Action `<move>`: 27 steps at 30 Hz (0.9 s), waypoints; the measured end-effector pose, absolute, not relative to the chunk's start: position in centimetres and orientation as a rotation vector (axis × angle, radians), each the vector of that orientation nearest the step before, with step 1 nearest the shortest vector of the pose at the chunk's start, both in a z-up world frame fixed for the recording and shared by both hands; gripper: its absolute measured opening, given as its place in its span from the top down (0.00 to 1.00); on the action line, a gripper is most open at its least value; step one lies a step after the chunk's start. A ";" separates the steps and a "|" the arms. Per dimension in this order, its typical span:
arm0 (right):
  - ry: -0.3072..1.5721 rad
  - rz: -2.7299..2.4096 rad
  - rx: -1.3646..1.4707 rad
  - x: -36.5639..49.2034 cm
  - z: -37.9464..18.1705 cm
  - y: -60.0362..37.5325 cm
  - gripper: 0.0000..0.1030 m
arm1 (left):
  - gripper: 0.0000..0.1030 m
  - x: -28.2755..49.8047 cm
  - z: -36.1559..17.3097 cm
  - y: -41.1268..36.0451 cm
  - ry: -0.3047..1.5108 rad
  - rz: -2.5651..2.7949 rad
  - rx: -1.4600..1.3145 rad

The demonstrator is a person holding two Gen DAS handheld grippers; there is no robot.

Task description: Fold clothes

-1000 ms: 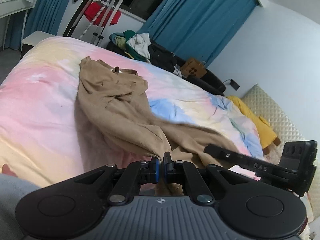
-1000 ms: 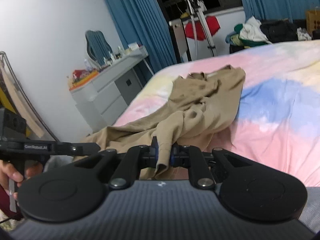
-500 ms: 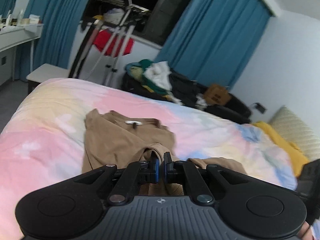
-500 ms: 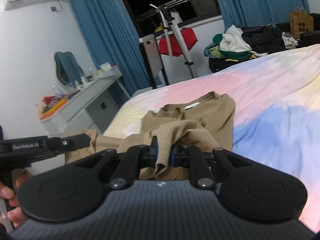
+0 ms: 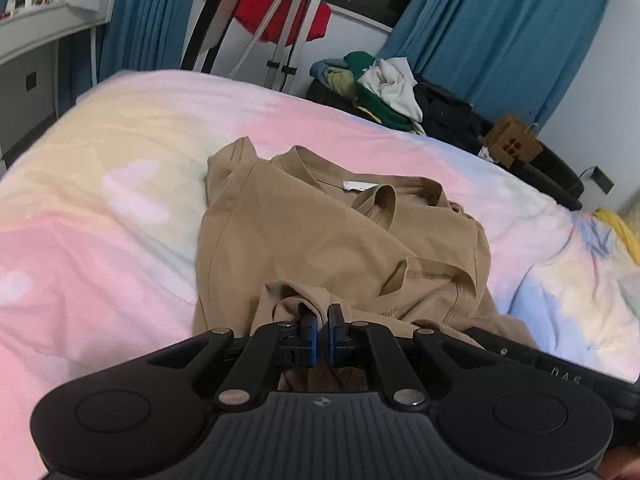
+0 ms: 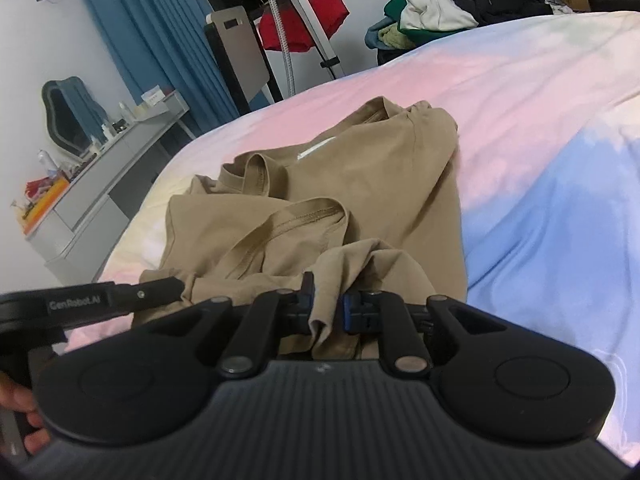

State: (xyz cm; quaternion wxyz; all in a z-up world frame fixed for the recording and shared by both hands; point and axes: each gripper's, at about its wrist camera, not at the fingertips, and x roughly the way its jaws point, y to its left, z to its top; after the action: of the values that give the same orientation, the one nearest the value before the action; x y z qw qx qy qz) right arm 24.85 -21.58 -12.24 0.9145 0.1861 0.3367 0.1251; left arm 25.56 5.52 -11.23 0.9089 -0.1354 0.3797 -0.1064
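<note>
Left claw (image 5: 320, 330): blue-padded jaws nearly closed, pinching a fold of the tan cotton T-shirt (image 5: 320, 232) at its near edge. Right claw (image 6: 328, 308): jaws slightly parted, a bunched fold of the same shirt (image 6: 360, 184) gripped between them, cloth hanging down through the gap.

The shirt lies rumpled on the bed with the pastel pink, yellow and blue cover (image 5: 120, 220), doubled over on itself, collar and white label on the far side, a sleeve opening turned up in the middle.

Beyond the bed: a heap of mixed clothes (image 5: 384, 88), blue curtains (image 5: 500, 40), a red garment on a metal stand (image 5: 280, 20). A grey dressing bench (image 6: 100, 168) stands to the left in the right wrist view.
</note>
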 end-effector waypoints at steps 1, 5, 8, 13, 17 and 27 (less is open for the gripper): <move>0.691 0.263 0.383 24.8 -12.2 -21.6 0.84 | 0.93 25.6 -11.3 5.7 0.783 -0.222 -0.289; 0.683 0.290 0.411 24.6 -11.8 -22.0 0.81 | 0.83 24.3 -10.5 5.8 0.761 -0.226 -0.261; 0.664 0.327 0.439 23.8 -11.1 -22.4 0.60 | 0.64 22.1 -8.9 6.1 0.724 -0.240 -0.206; 0.591 0.378 0.441 20.6 -8.9 -23.2 0.35 | 0.50 19.4 -7.1 7.6 0.703 -0.255 -0.153; 0.575 0.320 0.429 18.4 -8.1 -24.5 0.35 | 0.50 19.0 -7.7 8.3 0.750 -0.256 -0.110; 0.760 0.261 0.280 20.7 -11.9 -23.4 0.42 | 0.83 20.2 -10.9 7.7 0.866 -0.272 -0.042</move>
State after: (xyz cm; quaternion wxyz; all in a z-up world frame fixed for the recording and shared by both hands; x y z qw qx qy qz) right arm 20.70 -23.35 -11.95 0.9108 0.1359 0.3687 0.1268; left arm 20.23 7.67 -10.94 0.8986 -0.0205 0.4182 -0.1315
